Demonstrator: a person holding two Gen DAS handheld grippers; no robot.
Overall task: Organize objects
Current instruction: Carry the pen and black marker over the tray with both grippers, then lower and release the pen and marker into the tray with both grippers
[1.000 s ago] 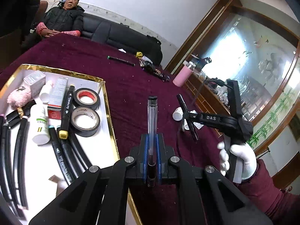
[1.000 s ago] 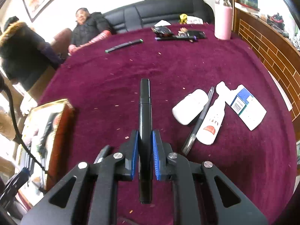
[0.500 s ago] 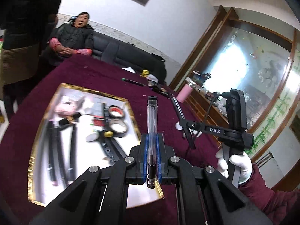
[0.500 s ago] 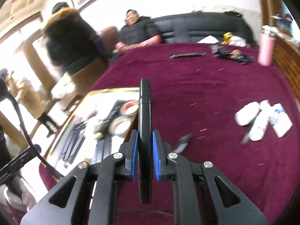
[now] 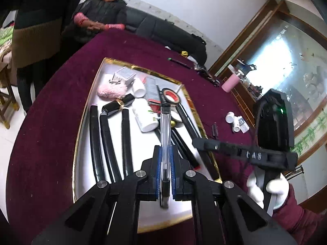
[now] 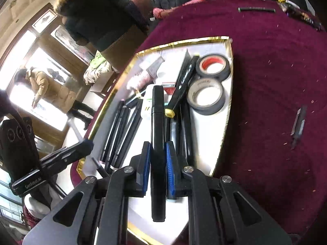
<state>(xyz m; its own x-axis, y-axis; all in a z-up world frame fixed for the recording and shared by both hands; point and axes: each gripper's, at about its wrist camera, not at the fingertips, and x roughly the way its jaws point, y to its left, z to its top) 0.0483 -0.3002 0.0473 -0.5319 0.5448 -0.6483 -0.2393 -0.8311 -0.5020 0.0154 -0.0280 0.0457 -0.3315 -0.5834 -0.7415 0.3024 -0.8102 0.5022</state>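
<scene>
Pens are mid-delivery: left gripper (image 5: 165, 173) pinches a clear plastic ballpoint pen (image 5: 165, 143), right gripper (image 6: 158, 169) a black marker (image 6: 157, 134), both over the gold-rimmed white tray (image 5: 130, 66) beneath their fingertips, needing lowering and release.

A maroon-clothed table (image 5: 61, 122) carries a gold-rimmed tray (image 5: 192, 110) (crowded); beside it — small white bottles (image 5: 235, 120); a dark pen (image 6: 298, 123).

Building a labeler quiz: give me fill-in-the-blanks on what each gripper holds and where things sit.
1. The left gripper is shut on a clear ____.
2. The right gripper is shut on a ____ marker.
3. Both tape rolls lie inside the gold-rimmed ____.
4. The pink bottle stands on the ____ tablecloth.

Missing words: pen; black; tray; maroon
</scene>
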